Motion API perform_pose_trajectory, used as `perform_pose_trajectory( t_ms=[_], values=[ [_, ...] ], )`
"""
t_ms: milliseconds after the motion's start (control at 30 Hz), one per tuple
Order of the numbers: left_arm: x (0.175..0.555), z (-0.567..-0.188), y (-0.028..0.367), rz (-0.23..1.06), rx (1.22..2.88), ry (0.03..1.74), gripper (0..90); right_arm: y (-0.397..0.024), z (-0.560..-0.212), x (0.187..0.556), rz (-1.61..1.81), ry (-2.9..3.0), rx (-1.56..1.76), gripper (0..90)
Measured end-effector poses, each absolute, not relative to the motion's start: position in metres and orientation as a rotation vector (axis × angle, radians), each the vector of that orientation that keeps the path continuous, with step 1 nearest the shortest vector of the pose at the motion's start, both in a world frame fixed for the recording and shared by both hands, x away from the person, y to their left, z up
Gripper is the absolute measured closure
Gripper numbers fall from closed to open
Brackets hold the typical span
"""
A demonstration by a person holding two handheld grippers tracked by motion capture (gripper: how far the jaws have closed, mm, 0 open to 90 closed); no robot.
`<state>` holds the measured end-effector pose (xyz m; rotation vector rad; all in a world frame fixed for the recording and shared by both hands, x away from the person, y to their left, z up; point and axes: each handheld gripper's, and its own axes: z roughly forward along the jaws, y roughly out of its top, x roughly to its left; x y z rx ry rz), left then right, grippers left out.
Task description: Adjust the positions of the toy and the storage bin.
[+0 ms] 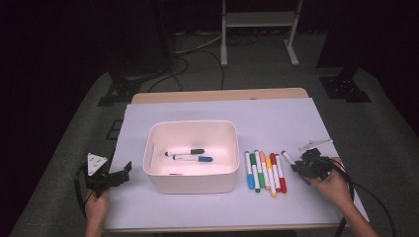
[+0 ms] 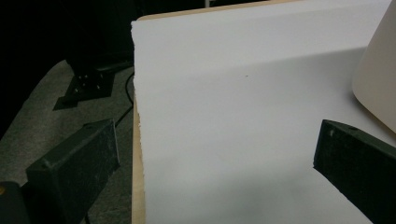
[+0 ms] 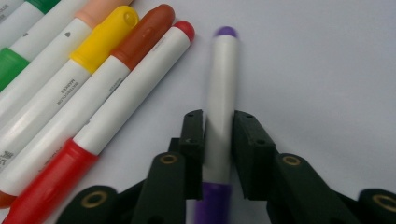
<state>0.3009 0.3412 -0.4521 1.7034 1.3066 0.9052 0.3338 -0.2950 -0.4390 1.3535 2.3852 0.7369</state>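
Observation:
A purple marker point(image 3: 222, 93) lies on the white sheet, just right of a row of several coloured markers point(image 1: 264, 170). My right gripper point(image 3: 218, 116) is shut on its white barrel, one pad on each side, with the purple cap down near the gripper body. In the high view the right gripper point(image 1: 302, 165) sits low at the right end of that row, holding the purple marker point(image 1: 287, 157). My left gripper point(image 1: 126, 170) rests open at the table's left edge, nothing between its jaws point(image 2: 215, 144).
A white bin point(image 1: 192, 123) stands mid-table with a black-capped marker point(image 1: 185, 152) and a blue-capped marker point(image 1: 193, 158) inside; its wall point(image 2: 378, 79) is close to the left gripper. A pale thin object point(image 1: 316, 144) lies behind the right hand.

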Motion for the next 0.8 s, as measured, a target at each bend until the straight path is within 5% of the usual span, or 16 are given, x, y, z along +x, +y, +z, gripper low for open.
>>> perform_pose_trajectory(
  t_ms=[800],
  values=[
    [0.301,-0.452,0.341,0.904,1.706,1.305,0.0,-0.285,-0.395,0.318,1.017,2.455,1.331,75.7]
  ],
)
